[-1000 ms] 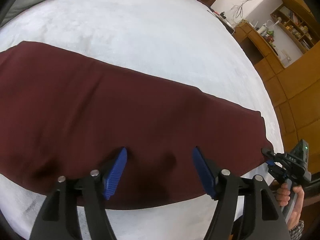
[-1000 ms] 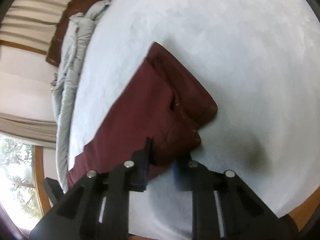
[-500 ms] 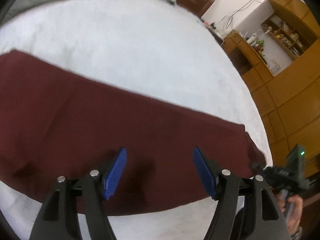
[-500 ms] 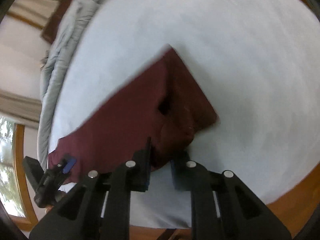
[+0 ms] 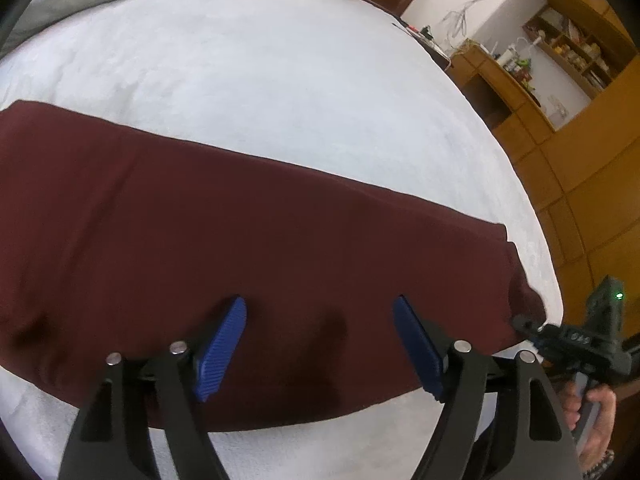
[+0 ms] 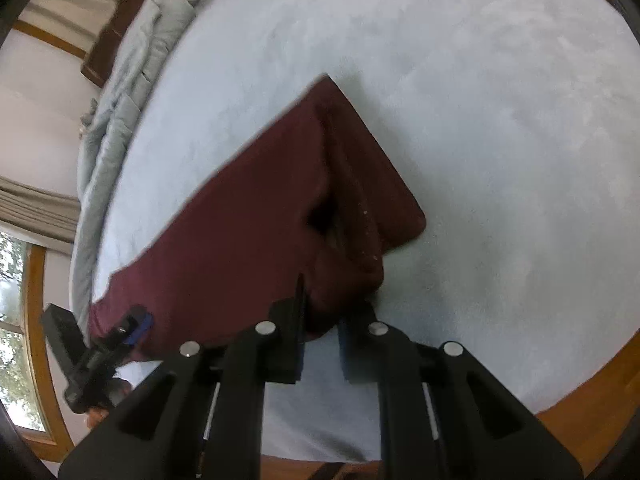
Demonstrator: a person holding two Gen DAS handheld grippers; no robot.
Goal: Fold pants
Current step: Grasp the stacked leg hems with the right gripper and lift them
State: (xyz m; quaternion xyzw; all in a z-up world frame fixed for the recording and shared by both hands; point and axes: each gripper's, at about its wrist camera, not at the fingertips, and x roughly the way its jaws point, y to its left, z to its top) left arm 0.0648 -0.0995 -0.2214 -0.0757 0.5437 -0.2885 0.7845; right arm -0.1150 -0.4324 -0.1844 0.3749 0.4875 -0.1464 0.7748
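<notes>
Dark maroon cloth pants (image 5: 248, 240) lying as long band across pale grey bed cover (image 5: 280, 72), legs looking already laid one over other.

Left gripper (image 5: 320, 340) hovering over near edge at 6 o'clock, jaws opening, pinching nothing.

Right gripper (image 6: 320, 320) pinching waistband corner, jaws narrow.

Judging: lengthwise fold done; crosswise folds remaining.

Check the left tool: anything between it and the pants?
Nothing visible. The left tool hangs directly over the maroon pants spread on the bed, its jaws opening with only bare cloth below and none pinched. The right tool is shut on the pants' corner.
</notes>
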